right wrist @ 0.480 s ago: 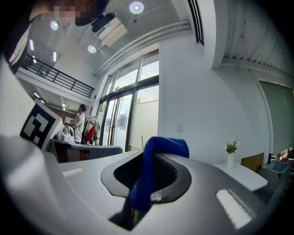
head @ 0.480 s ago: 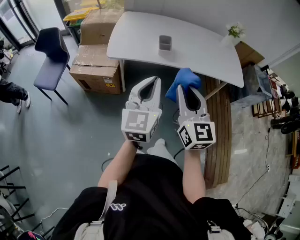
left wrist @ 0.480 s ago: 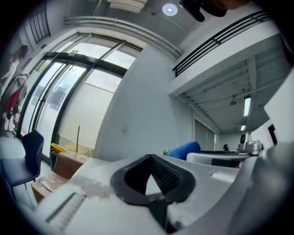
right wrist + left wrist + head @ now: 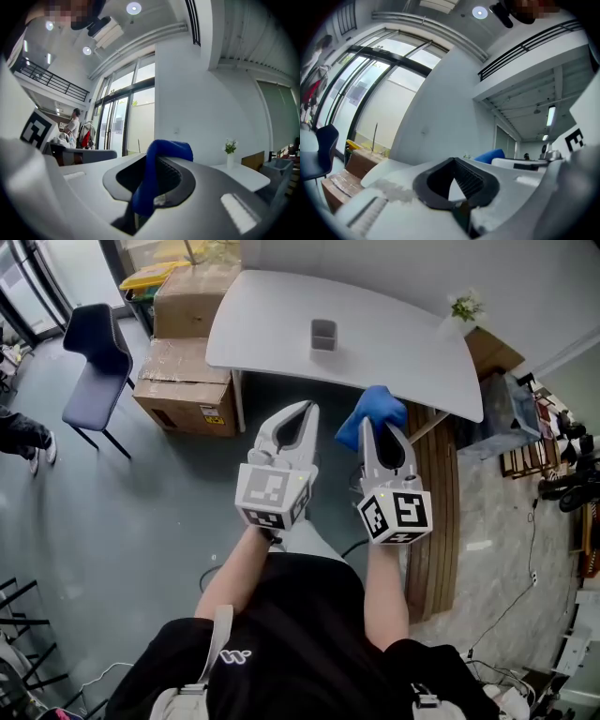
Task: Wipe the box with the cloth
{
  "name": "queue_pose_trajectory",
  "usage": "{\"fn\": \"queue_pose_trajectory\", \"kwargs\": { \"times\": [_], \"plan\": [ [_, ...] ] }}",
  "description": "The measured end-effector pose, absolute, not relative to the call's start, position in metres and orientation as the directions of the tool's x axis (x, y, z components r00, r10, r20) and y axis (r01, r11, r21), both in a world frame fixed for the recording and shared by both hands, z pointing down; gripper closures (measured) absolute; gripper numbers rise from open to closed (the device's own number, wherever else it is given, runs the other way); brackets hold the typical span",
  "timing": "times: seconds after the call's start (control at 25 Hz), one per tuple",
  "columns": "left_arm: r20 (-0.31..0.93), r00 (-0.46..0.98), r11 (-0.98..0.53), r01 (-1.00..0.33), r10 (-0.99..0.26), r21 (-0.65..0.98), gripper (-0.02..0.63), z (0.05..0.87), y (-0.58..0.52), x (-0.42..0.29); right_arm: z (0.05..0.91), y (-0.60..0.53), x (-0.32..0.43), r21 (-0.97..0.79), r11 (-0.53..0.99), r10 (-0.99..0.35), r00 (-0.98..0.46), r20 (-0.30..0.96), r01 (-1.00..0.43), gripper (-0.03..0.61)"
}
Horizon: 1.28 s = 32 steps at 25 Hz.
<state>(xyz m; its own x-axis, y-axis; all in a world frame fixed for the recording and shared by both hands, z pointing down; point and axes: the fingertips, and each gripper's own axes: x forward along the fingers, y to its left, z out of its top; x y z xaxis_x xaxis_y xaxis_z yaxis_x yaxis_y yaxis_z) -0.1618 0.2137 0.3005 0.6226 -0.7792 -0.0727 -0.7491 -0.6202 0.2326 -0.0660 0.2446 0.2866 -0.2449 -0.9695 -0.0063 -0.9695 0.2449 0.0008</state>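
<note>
A small grey box [image 4: 323, 335] stands near the middle of a white table [image 4: 394, 352], ahead of both grippers. My right gripper [image 4: 376, 427] is shut on a blue cloth [image 4: 373, 412], which bunches over its tip just short of the table's front edge. In the right gripper view the cloth [image 4: 157, 176] hangs down between the jaws of that gripper [image 4: 159, 157]. My left gripper [image 4: 302, 413] is held beside it at the same height, over the floor. Its jaws [image 4: 457, 164] are shut on nothing. The left gripper view also catches the blue cloth [image 4: 490, 155] to its right.
Cardboard boxes [image 4: 183, 381] are stacked at the table's left end, with a dark blue chair [image 4: 94, 348] further left. A small potted plant [image 4: 464, 308] stands on the table's far right corner. Wooden planks [image 4: 436, 512] lie on the floor to the right.
The table and box sit slightly lower and closer in the head view. Both grippers keep the same pose side by side, the cloth still in the right one.
</note>
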Motion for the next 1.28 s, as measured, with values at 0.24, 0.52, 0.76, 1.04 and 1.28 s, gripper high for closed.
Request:
{"fn": "queue_pose_trajectory", "kwargs": {
  "times": [0.24, 0.52, 0.76, 1.04, 1.28],
  "plan": [
    [-0.098, 0.623, -0.627, -0.744, -0.776, 0.230, 0.614, 0.301, 0.179, -0.165, 0.291, 0.195, -0.048, -0.035, 0.238, -0.971, -0.237, -0.033, -0.971, 0.525],
    [-0.092, 0.573, -0.575, -0.774, -0.814, 0.265, 0.612, 0.311, 0.100, -0.163, 0.289, 0.114, -0.026, -0.061, 0.266, -0.963, -0.262, -0.066, -0.962, 0.523],
    [-0.054, 0.568, -0.565, -0.799, -0.822, 0.207, 0.612, 0.318, 0.016, -0.123, 0.302, 0.028, 0.023, -0.108, 0.249, -0.969, -0.247, -0.033, -0.963, 0.523],
    [-0.059, 0.570, -0.566, -0.791, -0.820, 0.232, 0.612, 0.323, -0.079, -0.076, 0.305, -0.068, 0.083, -0.136, 0.278, -0.961, -0.275, -0.043, -0.951, 0.523],
    [-0.001, 0.570, -0.560, -0.808, -0.822, 0.182, 0.612, 0.334, -0.115, -0.065, 0.318, -0.104, 0.091, -0.170, 0.325, -0.945, -0.324, -0.033, -0.930, 0.523]
  ]
}}
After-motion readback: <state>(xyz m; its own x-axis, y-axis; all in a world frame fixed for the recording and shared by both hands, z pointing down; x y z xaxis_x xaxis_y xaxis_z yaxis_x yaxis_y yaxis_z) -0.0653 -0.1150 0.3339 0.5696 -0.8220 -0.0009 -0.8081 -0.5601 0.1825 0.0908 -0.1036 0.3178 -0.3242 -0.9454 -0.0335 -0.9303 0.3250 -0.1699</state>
